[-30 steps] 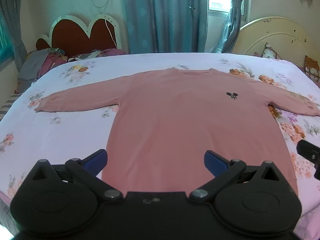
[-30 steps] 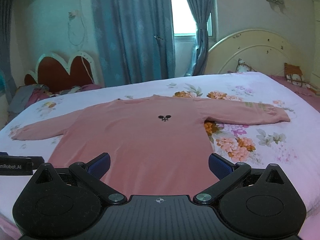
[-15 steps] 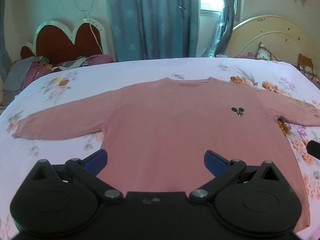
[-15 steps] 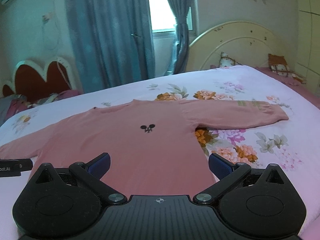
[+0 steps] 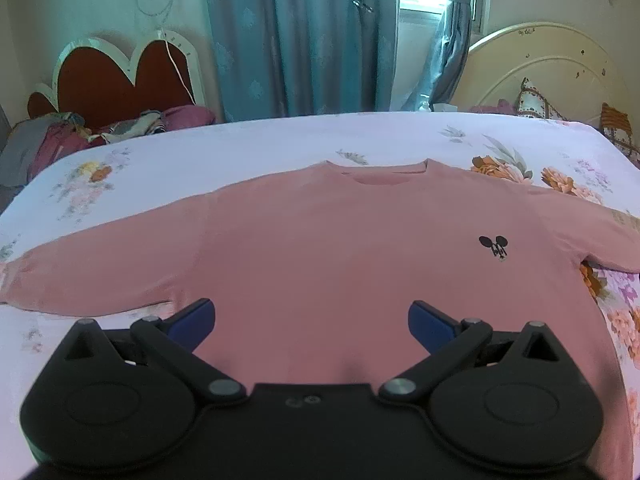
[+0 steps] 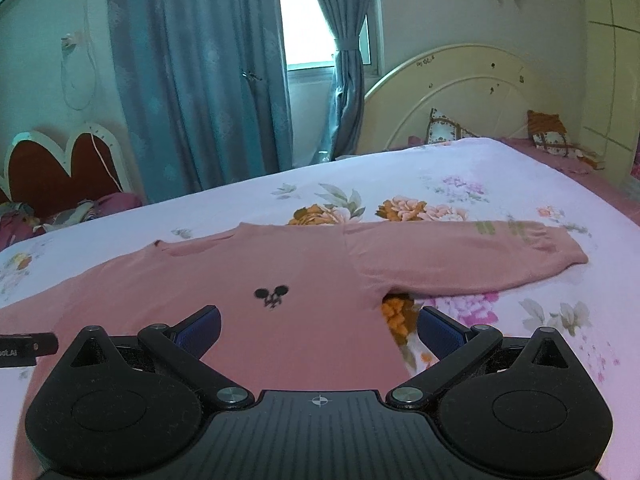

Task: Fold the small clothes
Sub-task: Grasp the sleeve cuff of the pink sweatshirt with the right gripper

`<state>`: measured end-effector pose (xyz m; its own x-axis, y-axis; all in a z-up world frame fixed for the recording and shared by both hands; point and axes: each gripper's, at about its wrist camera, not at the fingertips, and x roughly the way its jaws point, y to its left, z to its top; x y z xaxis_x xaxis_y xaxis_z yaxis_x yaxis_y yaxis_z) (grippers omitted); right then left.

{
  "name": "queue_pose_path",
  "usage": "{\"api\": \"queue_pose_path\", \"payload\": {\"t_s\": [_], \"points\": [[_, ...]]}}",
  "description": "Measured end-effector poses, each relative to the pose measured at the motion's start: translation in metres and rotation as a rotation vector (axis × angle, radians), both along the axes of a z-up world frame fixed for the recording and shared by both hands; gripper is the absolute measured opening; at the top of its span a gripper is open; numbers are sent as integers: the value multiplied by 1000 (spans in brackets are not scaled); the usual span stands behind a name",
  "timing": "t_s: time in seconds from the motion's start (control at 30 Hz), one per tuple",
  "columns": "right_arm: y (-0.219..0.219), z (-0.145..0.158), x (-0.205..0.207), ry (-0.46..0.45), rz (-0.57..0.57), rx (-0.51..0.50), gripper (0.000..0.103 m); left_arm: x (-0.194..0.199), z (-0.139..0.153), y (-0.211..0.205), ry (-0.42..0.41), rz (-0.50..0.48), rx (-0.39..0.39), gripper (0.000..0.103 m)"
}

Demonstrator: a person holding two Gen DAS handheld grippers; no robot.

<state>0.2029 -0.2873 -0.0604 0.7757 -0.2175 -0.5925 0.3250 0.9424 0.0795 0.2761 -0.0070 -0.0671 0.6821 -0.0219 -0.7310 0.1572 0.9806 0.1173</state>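
A pink long-sleeved shirt (image 5: 340,240) lies flat and face up on the flowered bedsheet (image 5: 240,148), both sleeves spread out sideways. A small black mouse logo (image 5: 494,245) is on its chest. My left gripper (image 5: 311,320) is open and empty, above the left lower part of the shirt body near the left armpit. My right gripper (image 6: 319,326) is open and empty, above the right side of the shirt (image 6: 224,292), just below the right armpit. The right sleeve (image 6: 468,258) stretches to the right. The hem is hidden under both grippers.
A cream headboard (image 6: 452,92) with pillows (image 6: 444,132) is at the right. A red heart-shaped headboard (image 5: 120,76) with piled clothes (image 5: 48,140) is at the far left. Blue curtains (image 5: 296,36) hang behind. The left gripper's tip (image 6: 24,349) shows at the right view's left edge.
Both grippers have moved forward and lower over the shirt, the left one drifting left and the right one drifting right. Both stayed open. The shirt has not moved.
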Motion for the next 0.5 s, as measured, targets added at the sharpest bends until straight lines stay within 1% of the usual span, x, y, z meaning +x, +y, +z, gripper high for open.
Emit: {"api": "queue_pose_path", "payload": {"t_s": [0.13, 0.33, 0.5], "points": [[-35, -7, 15, 10, -9, 12, 103, 13, -7, -14, -1, -11, -36, 103], [-94, -17, 29, 25, -64, 26, 102, 40, -23, -41, 37, 21, -51, 101], [-135, -25, 40, 33, -105, 7, 102, 58, -35, -55, 42, 47, -140, 101]]}}
